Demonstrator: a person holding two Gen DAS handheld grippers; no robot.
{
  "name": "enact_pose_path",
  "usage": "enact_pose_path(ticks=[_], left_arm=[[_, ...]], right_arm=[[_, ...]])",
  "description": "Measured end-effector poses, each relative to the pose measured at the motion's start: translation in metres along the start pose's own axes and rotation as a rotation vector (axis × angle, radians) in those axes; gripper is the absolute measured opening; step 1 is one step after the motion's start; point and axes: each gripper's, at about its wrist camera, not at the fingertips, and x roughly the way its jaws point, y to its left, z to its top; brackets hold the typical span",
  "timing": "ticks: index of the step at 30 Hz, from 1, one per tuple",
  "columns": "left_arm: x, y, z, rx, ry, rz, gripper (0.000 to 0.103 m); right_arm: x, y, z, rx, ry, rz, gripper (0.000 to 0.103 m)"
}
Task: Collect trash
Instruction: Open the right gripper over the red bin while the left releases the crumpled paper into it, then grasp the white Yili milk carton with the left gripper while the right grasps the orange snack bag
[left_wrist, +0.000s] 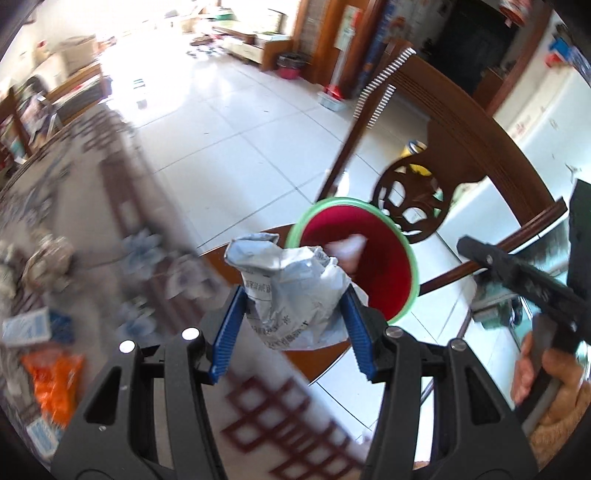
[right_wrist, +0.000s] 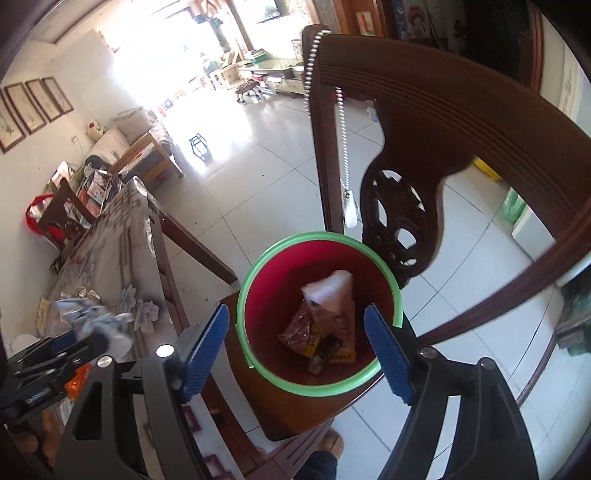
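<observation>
My left gripper (left_wrist: 295, 299) is shut on a crumpled grey paper wrapper (left_wrist: 291, 288) and holds it in the air at the table's edge, just short of the bin. The red bin with a green rim (left_wrist: 402, 243) stands on a wooden chair seat. In the right wrist view the bin (right_wrist: 266, 280) holds several wrappers (right_wrist: 321, 325). My right gripper (right_wrist: 299, 328) is open and empty, directly above the bin's mouth. The left gripper with the wrapper (right_wrist: 96, 325) shows at the left of that view.
A patterned table (left_wrist: 122, 206) carries more litter: an orange packet (left_wrist: 55, 384), blue-and-white packets (left_wrist: 27, 325), crumpled paper (left_wrist: 48, 254). A dark carved wooden chair back (right_wrist: 443, 122) rises behind the bin. White tiled floor (left_wrist: 236, 140) lies beyond.
</observation>
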Motion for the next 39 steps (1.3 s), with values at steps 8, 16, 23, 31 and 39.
enact_pose_path(ticks=[8, 16, 23, 31, 39], left_arm=[[0.040, -0.059, 0.028, 0.138, 0.006, -0.048, 0.051], [0.043, -0.080, 0.049, 0.172, -0.043, -0.068, 0.077], [0.021, -0.054, 0.046, 0.096, -0.060, -0.061, 0.077], [-0.051, 0.001, 0.015, -0.002, -0.168, -0.025, 0.077], [-0.104, 0.082, -0.047, -0.114, -0.211, 0.090, 0.078]], right_arm=[[-0.015, -0.024, -0.013, 0.073, 0.008, -0.033, 0.077], [-0.023, -0.028, -0.022, 0.109, 0.001, -0.050, 0.077], [-0.027, -0.012, -0.025, 0.074, -0.002, -0.046, 0.077], [-0.030, 0.047, -0.035, -0.042, -0.001, 0.000, 0.078], [-0.024, 0.127, -0.061, -0.160, 0.029, 0.054, 0.078]])
